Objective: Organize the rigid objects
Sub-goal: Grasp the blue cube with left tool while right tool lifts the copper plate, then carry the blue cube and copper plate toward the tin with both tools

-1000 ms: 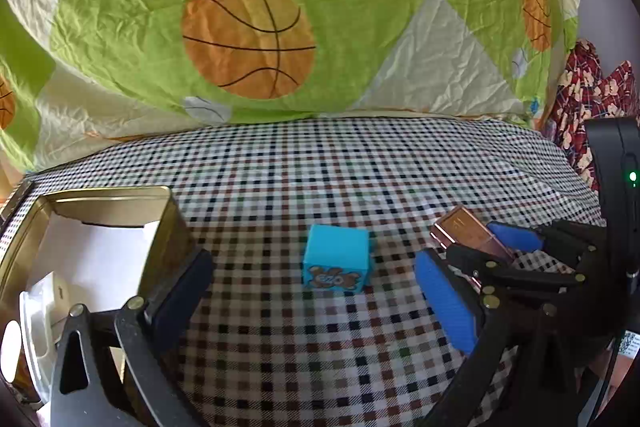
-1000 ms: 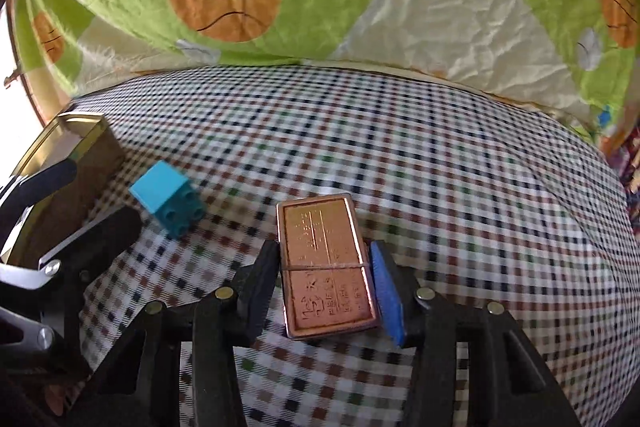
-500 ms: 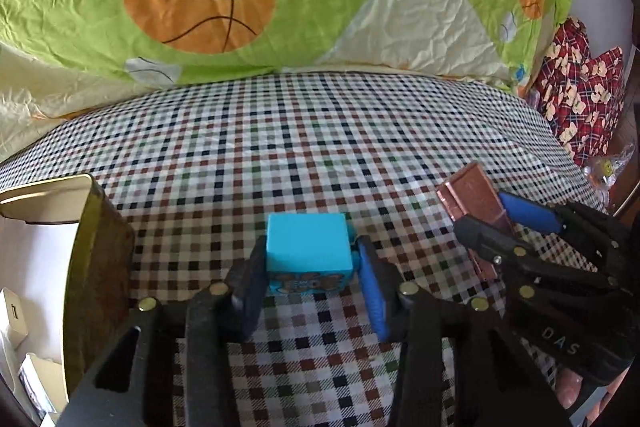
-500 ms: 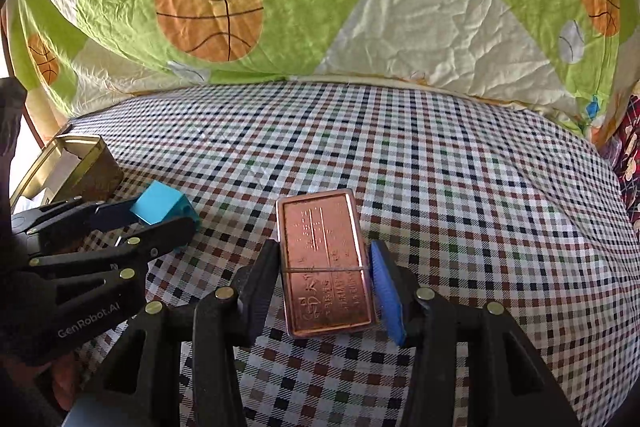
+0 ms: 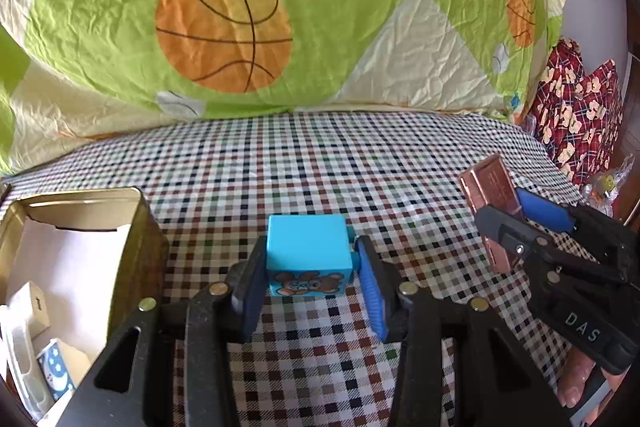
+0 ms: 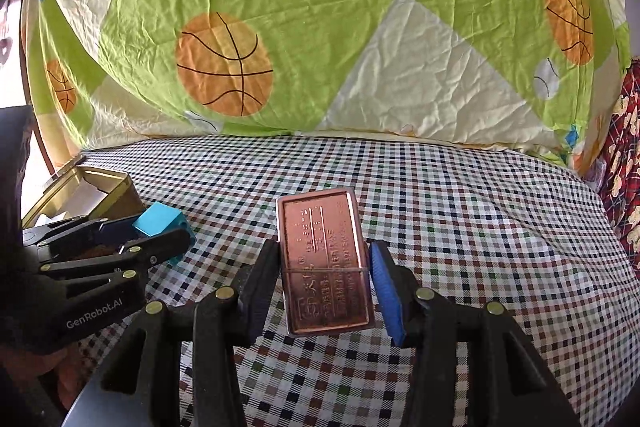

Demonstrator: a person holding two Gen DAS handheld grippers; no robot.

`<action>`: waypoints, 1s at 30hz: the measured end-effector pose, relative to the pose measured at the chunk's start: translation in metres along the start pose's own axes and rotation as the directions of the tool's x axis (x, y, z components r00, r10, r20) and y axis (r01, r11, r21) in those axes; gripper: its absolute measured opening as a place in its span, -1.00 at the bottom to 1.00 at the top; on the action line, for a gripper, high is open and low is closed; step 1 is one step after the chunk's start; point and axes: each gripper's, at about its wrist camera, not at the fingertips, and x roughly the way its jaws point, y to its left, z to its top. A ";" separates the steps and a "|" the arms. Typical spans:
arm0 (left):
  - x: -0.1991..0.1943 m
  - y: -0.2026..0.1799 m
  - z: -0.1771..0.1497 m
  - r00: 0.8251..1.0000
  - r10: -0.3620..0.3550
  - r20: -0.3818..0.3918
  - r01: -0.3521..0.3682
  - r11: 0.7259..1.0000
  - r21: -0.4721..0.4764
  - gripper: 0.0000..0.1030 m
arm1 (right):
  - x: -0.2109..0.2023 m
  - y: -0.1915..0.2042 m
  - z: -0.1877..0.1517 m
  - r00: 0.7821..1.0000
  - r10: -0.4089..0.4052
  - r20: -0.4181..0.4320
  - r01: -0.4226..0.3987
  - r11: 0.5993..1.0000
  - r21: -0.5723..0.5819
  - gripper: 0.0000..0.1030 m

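A bright blue toy block (image 5: 307, 249) with a bear picture on its near face sits between the pads of my left gripper (image 5: 310, 277), which is shut on it, low over the checked cloth. In the right wrist view the same block (image 6: 157, 220) shows at the left, in the left gripper (image 6: 160, 233). My right gripper (image 6: 325, 273) is shut on a copper-coloured flat metal case (image 6: 325, 263), held a little above the cloth. From the left wrist view that case (image 5: 493, 203) and the right gripper (image 5: 516, 211) stand to the right.
An open gold tin (image 5: 136, 227) with white card and small packets inside stands at the left (image 6: 116, 187). A green quilt with basketball prints (image 5: 224, 27) rises behind the checked cloth (image 5: 360, 163). Red patterned fabric (image 5: 576, 115) lies at the far right.
My left gripper went from wide open to shut around the blue block, and has shifted slightly with it. The right gripper lifted the copper case a little and tilted up.
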 end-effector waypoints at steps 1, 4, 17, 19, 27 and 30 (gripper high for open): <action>-0.004 0.000 -0.001 1.000 0.007 0.015 -0.007 1.000 0.004 -0.19 | -0.002 0.001 0.000 1.000 0.002 0.007 -0.002 1.000 0.000 -0.05; -0.013 0.000 -0.003 0.998 0.024 0.055 -0.025 1.000 0.015 -0.19 | -0.009 0.003 -0.002 0.999 0.008 0.039 -0.008 1.000 0.000 -0.05; -0.039 -0.002 -0.013 0.989 0.033 0.145 -0.039 0.998 0.039 -0.19 | -0.031 0.018 -0.008 0.990 -0.003 0.139 0.009 0.999 -0.042 -0.05; -0.043 -0.002 -0.015 0.988 0.034 0.151 -0.041 0.998 0.039 -0.19 | -0.035 0.019 -0.009 0.988 -0.009 0.154 0.017 0.999 -0.047 -0.05; -0.059 -0.005 -0.023 0.980 0.039 0.196 -0.052 0.997 0.059 -0.18 | -0.045 0.024 -0.012 0.983 0.002 0.185 0.008 0.999 -0.052 -0.05; -0.063 -0.007 -0.026 0.979 0.038 0.201 -0.052 0.996 0.067 -0.19 | -0.049 0.025 -0.014 0.982 0.005 0.190 0.004 0.999 -0.047 -0.05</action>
